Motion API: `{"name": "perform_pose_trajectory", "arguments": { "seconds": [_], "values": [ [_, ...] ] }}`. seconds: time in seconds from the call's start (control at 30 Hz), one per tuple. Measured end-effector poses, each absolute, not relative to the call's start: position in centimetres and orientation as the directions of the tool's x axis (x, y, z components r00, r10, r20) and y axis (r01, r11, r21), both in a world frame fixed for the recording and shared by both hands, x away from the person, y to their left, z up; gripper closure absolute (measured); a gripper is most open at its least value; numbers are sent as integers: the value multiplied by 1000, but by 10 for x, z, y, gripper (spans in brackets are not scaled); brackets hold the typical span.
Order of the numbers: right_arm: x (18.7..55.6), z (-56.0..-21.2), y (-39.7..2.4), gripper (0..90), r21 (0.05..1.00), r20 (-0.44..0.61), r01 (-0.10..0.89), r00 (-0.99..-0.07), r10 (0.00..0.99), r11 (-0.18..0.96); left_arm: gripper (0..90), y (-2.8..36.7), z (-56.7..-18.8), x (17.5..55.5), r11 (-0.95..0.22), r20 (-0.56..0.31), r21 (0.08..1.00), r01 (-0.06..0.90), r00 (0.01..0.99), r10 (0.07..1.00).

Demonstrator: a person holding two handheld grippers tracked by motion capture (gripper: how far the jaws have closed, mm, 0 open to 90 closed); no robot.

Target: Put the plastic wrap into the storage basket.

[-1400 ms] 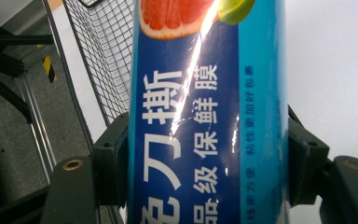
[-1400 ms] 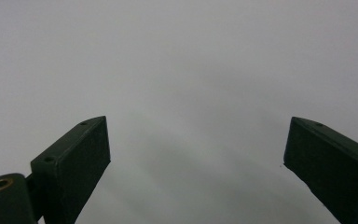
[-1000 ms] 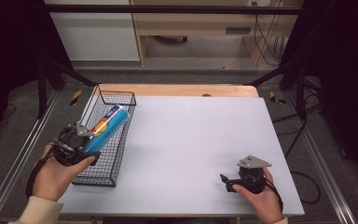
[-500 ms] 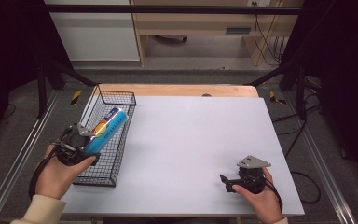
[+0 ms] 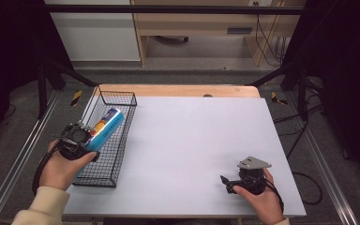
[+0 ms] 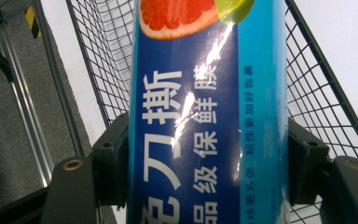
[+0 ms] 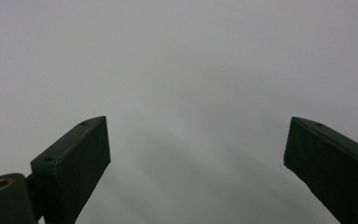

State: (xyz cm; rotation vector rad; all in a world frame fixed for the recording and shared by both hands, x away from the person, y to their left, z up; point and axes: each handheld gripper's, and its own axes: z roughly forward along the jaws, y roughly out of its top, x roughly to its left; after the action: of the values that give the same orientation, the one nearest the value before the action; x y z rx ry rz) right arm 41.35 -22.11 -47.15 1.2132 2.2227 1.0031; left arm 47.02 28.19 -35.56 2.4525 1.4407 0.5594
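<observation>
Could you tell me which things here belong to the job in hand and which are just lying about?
In use:
- blue cling-film roll, clamped in the left gripper
- wire basket, which the roll is held over
- left hand

Just lying about:
- right gripper, fingers apart and holding nothing, low over the white table
- yellow-and-black markers on the floor

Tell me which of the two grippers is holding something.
The left gripper: its jaws clamp a blue roll over the wire basket. The right gripper sits open above the bare white table.
</observation>
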Motion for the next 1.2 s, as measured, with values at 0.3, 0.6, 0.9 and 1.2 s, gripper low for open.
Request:
{"name": "perform_pose_trajectory", "arguments": {
  "seconds": [0.3, 0.6, 0.9, 1.2],
  "values": [
    [414, -472, -222, 75, 757, -15, 546, -536, 844, 360, 318, 277, -363, 483, -472, 196, 344, 812, 429, 882],
    [414, -472, -221, 75, 757, -12, 547, -537, 844, 359, 318, 278, -367, 486, -459, 191, 324, 827, 418, 888],
    [414, -473, -221, 75, 755, -12, 548, -537, 843, 359, 318, 280, -373, 492, -445, 173, 279, 851, 411, 895],
    [414, -473, -221, 78, 754, -14, 546, -543, 840, 365, 318, 274, -380, 503, -464, 190, 170, 870, 433, 881]
  ]
}}
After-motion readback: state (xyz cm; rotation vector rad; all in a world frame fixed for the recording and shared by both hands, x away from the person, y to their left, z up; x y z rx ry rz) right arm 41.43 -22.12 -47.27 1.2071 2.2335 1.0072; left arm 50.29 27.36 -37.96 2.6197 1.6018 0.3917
